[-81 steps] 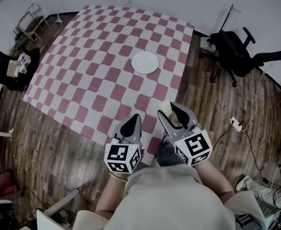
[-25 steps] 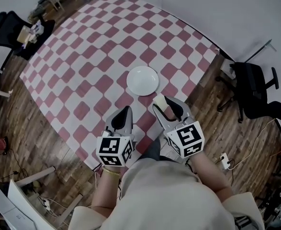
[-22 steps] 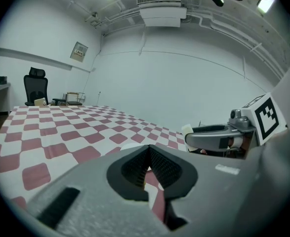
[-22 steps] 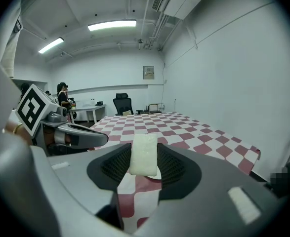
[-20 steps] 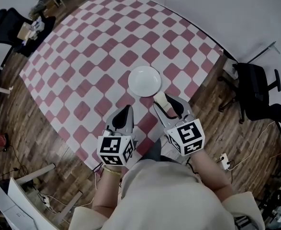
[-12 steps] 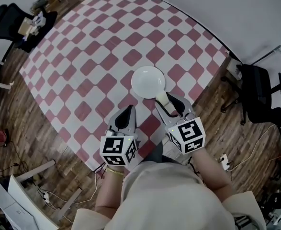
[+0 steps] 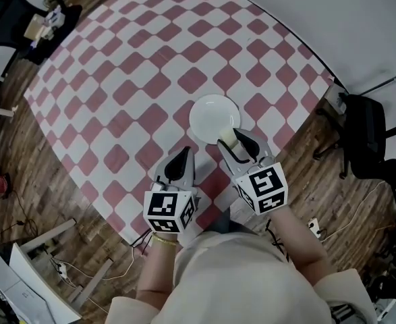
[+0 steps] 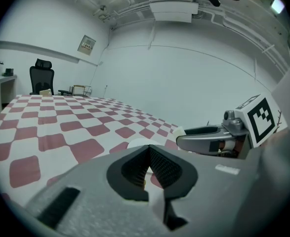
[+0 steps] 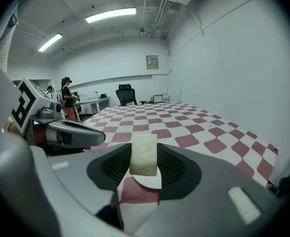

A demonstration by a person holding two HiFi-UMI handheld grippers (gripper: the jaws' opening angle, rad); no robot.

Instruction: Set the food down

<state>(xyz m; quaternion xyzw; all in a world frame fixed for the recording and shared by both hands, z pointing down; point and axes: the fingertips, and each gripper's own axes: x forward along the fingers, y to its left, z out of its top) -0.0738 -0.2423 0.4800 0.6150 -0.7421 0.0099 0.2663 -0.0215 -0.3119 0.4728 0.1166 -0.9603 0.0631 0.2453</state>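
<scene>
A pale, cream block of food [image 9: 144,154] is clamped upright between the jaws of my right gripper [image 9: 144,166]. In the head view that food block [image 7: 228,137] hangs over the near rim of a round white plate [image 7: 213,113] lying on the red-and-white checkered mat [image 7: 117,79]. My right gripper [image 7: 237,142] is shut on the food. The left gripper [image 7: 182,162] hovers beside it to the left, over the mat's near edge, jaws pressed together on nothing. In the left gripper view the jaws of that gripper [image 8: 148,168] meet, with the plate [image 8: 141,143] just beyond.
Wooden floor [image 7: 69,208] surrounds the mat. A black office chair [image 7: 370,137] stands at the right, another chair [image 7: 9,19] with boxes at the far left. Cables and a power strip [image 7: 312,225] lie near my right side. People stand far off by tables [image 9: 65,100].
Both grippers have come forward across the mat toward the plate; the right one, still holding the food, went from short of the plate to over its near rim.
</scene>
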